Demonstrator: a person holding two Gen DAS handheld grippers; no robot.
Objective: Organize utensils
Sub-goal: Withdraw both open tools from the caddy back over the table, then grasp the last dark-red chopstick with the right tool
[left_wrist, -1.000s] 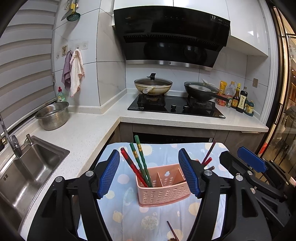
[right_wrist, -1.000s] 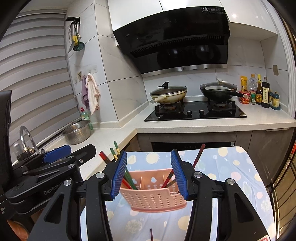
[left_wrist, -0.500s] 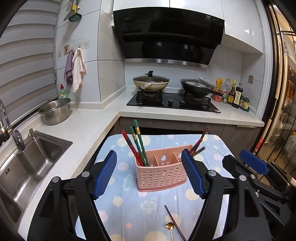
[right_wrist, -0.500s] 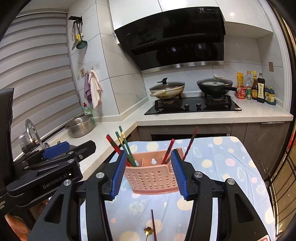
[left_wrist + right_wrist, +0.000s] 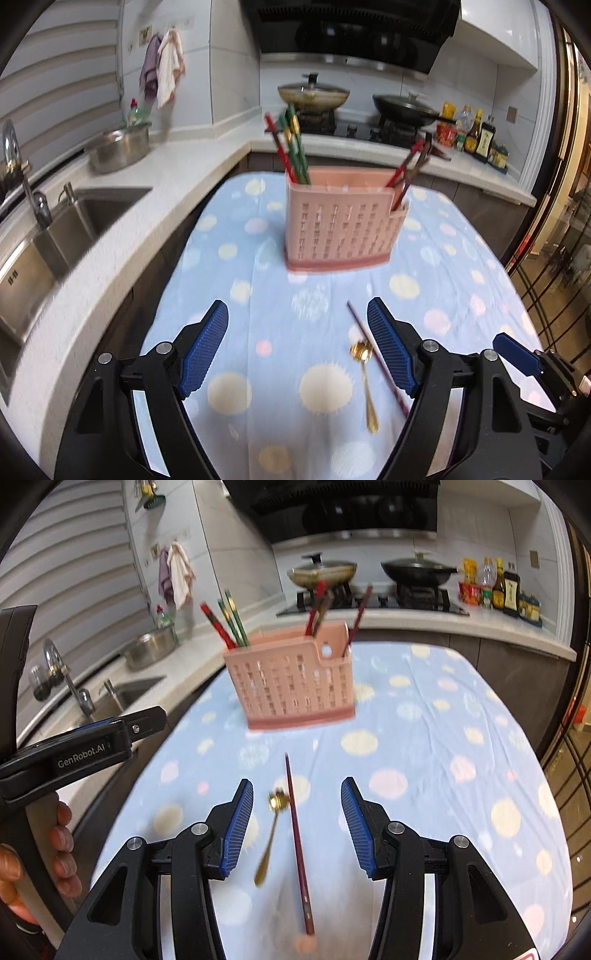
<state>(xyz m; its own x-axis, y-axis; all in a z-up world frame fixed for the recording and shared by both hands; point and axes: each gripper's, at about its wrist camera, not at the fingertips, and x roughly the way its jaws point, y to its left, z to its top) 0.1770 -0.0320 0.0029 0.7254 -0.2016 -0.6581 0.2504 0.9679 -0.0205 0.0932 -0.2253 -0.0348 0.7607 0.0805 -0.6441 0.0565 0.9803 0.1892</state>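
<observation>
Left hand-held gripper (image 5: 297,349): mine, jaws opening, nothing between the pads.
Right hand-held gripper (image 5: 297,825): mine, jaws apart, poised over spoon and chopstick, no contact.
Spoon (image 5: 271,834): gold, flat on the spotted cloth (image 5: 424,746).
Chopstick (image 5: 297,843): dark red, just beside the spoon.
Basket (image 5: 341,225): pink, upright, farther back, with chopsticks standing in both end compartments.

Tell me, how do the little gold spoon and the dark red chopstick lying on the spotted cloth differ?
The gold spoon is shiny metal with a round bowl at its far end; the dark red chopstick is a plain, straight stick. The spoon is clearly shorter, and the chopstick reaches past it at both ends. The spoon leans slightly left, the chopstick slightly right. Both lie flat, side by side on the cloth, outside the pink holder.
</observation>
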